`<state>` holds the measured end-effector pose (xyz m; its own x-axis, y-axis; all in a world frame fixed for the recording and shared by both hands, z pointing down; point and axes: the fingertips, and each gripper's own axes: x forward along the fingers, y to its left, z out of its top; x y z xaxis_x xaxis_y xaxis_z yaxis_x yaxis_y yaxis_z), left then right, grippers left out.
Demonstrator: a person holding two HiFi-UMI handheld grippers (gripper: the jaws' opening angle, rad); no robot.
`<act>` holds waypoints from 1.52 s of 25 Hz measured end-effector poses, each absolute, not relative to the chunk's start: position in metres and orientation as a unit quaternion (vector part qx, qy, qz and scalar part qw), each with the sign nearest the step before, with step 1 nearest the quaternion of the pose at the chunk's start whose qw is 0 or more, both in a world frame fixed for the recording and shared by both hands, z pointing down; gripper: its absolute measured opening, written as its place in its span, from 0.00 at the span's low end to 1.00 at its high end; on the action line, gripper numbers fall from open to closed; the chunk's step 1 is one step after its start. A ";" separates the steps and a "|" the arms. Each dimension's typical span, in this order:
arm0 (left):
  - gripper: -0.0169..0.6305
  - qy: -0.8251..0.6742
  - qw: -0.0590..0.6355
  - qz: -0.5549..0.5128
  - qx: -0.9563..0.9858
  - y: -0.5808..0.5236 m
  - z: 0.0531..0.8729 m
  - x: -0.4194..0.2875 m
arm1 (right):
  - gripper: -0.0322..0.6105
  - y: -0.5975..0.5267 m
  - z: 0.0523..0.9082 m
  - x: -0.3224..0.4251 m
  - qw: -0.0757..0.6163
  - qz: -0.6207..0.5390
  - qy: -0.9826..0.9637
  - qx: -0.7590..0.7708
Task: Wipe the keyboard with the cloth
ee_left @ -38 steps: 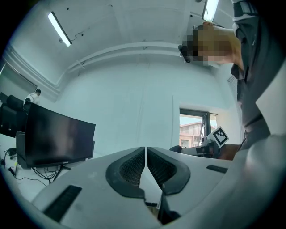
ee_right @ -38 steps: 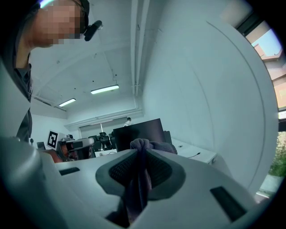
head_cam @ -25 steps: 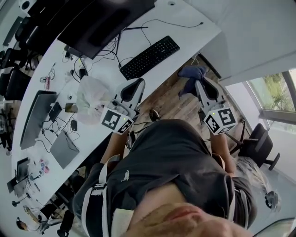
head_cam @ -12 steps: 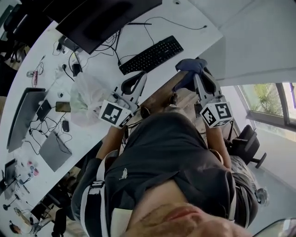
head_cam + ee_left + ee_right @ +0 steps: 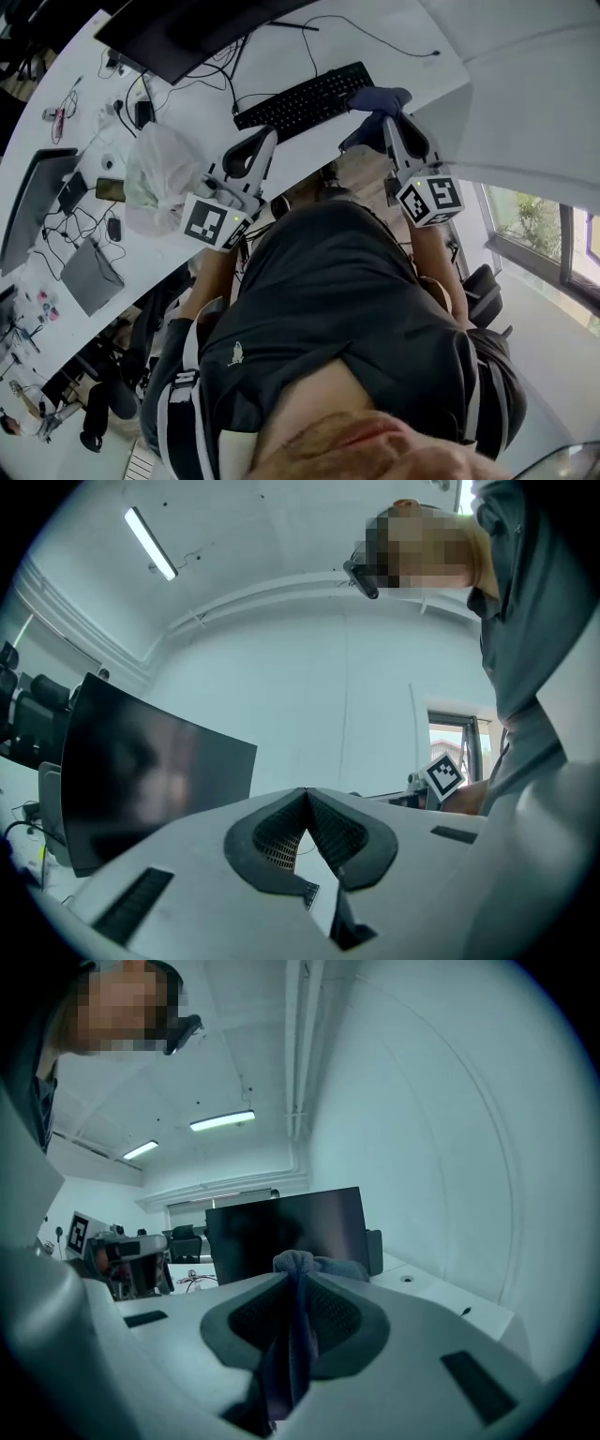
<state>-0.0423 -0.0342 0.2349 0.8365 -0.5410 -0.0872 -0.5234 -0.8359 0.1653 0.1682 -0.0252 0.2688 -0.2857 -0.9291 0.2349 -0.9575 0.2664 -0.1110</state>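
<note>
The wipe looks about to begin: the right claw (image 5: 382, 120) pinches the blue cloth (image 5: 375, 97) over the right end of the keyboard (image 5: 300, 98), upper centre of the head view, the left claw (image 5: 265, 139) (pressed together, empty) hovers nearby, and next the cloth likely needs lowering onto the keys and sweeping leftward.

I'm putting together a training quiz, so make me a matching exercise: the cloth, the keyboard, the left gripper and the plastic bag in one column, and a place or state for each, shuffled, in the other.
1. cloth
2. keyboard
3. left gripper
4. plastic bag

A. jaws shut, nothing between them
B. black, lying flat on the white desk
C. pinched in the right gripper
D. pale and crumpled, at the left in the head view

Pairs: 1-C, 2-B, 3-A, 4-D
</note>
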 end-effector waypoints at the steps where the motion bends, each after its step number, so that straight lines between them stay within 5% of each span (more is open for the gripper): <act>1: 0.03 -0.287 0.069 -0.063 0.953 -0.039 0.234 -0.039 | 0.14 -0.036 0.276 0.175 0.062 0.119 -0.795 0.591; 7: 0.03 -0.337 0.074 -0.027 0.938 -0.071 0.239 -0.016 | 0.14 -0.114 0.347 0.219 0.096 0.143 -0.804 0.570; 15: 0.03 -0.405 0.116 0.012 0.907 -0.092 0.256 0.009 | 0.14 -0.192 0.520 0.266 0.238 0.191 -0.788 0.535; 21: 0.03 -0.439 0.132 0.039 0.888 -0.094 0.266 0.022 | 0.14 -0.178 0.592 0.204 0.343 0.142 -0.829 0.419; 25: 0.03 -0.449 0.137 0.044 0.882 -0.098 0.277 0.030 | 0.14 -0.176 0.608 0.184 0.364 0.092 -0.857 0.354; 31: 0.03 -0.452 0.138 0.035 0.881 -0.103 0.272 0.042 | 0.14 -0.208 0.605 0.290 0.360 0.159 -0.777 0.492; 38: 0.03 -0.437 0.144 0.051 0.886 -0.110 0.274 0.056 | 0.14 -0.146 0.600 0.171 0.355 0.093 -0.886 0.283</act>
